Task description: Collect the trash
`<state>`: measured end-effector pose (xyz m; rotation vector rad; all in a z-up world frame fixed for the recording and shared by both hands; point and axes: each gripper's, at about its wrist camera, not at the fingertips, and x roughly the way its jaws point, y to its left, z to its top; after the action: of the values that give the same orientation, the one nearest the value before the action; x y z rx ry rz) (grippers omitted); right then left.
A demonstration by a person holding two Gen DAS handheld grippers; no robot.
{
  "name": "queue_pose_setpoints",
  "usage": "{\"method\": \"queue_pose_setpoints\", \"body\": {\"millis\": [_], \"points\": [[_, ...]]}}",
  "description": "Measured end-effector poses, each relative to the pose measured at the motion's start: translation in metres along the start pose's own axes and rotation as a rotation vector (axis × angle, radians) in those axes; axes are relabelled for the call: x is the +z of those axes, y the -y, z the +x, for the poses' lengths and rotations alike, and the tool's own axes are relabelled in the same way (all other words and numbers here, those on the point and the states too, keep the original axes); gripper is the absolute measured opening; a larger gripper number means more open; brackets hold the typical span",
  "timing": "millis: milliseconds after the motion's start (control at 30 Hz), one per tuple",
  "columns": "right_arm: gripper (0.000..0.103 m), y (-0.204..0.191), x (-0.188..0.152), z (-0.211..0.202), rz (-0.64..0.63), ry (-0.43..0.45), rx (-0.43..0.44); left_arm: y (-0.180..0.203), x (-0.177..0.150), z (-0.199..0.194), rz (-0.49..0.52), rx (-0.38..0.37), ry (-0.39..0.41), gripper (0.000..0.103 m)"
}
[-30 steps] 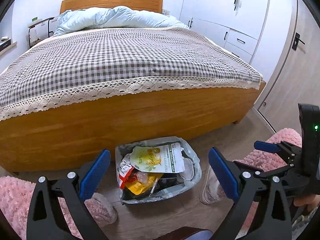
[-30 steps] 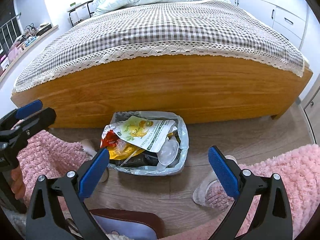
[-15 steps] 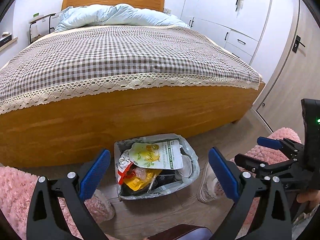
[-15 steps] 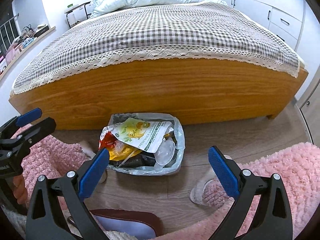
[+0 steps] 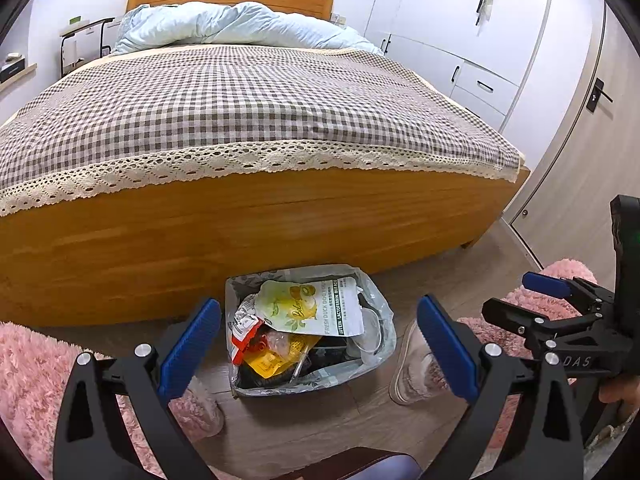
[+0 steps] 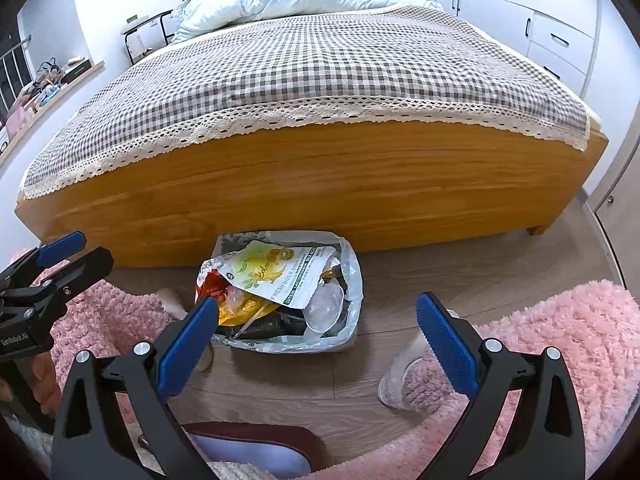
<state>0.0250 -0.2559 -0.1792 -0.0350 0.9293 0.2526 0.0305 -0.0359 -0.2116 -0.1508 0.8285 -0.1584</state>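
A clear plastic trash bag [image 5: 376, 316] [image 6: 352, 280] lines a bin on the wooden floor at the foot of the bed. It is full: a white and yellow food pouch [image 5: 312, 308] [image 6: 280, 276] lies on top, with red and yellow wrappers [image 5: 256, 344] and a clear plastic lid [image 6: 326, 312] beside it. My left gripper [image 5: 318, 354] hovers open in front of the bin, holding nothing. My right gripper [image 6: 316, 350] is open too, empty, just short of the bin. Each gripper shows at the edge of the other's view.
The wooden bed frame [image 5: 240, 232] with a checked cover [image 5: 240, 100] rises right behind the bin. Pink fluffy sleeves or trouser legs [image 6: 560, 340] and slippered feet [image 5: 416, 364] flank the bin. White wardrobes [image 5: 460, 20] and a door stand to the right.
Both grippers have risen and tilted slightly, so the bin sits a little lower and the bed shows more fully. Both stay open and empty.
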Motion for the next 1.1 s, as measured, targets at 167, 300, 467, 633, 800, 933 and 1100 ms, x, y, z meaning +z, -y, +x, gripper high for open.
{"method": "queue_pose_setpoints", "body": {"millis": [167, 300, 467, 633, 800, 933, 1100], "points": [[0.095, 0.0000, 0.0003, -0.0022, 0.002, 0.005, -0.003, -0.0003, -0.0005, -0.0002, -0.002, -0.004, 0.000, 0.095], [0.095, 0.0001, 0.0004, -0.0025, 0.002, 0.005, -0.004, 0.0002, -0.0008, -0.0010, 0.000, -0.007, 0.003, 0.095], [0.095, -0.0005, 0.0005, -0.0023, 0.002, 0.005, -0.003, 0.0003, -0.0007, -0.0010, -0.003, -0.006, 0.005, 0.095], [0.095, -0.0005, 0.0001, -0.0028, 0.005, 0.006, -0.004, -0.0004, -0.0009, -0.0015, -0.006, -0.012, 0.006, 0.095], [0.095, -0.0006, 0.0007, -0.0031, 0.005, 0.007, -0.006, -0.0001, -0.0013, -0.0022, -0.006, -0.014, 0.008, 0.095], [0.095, -0.0002, 0.0007, -0.0031, 0.006, 0.007, -0.006, -0.0002, -0.0013, -0.0029, -0.008, -0.015, 0.009, 0.095], [0.095, 0.0001, 0.0009, -0.0029, 0.005, 0.006, -0.006, 0.0000, -0.0012, -0.0028, -0.009, -0.017, 0.008, 0.095]]}}
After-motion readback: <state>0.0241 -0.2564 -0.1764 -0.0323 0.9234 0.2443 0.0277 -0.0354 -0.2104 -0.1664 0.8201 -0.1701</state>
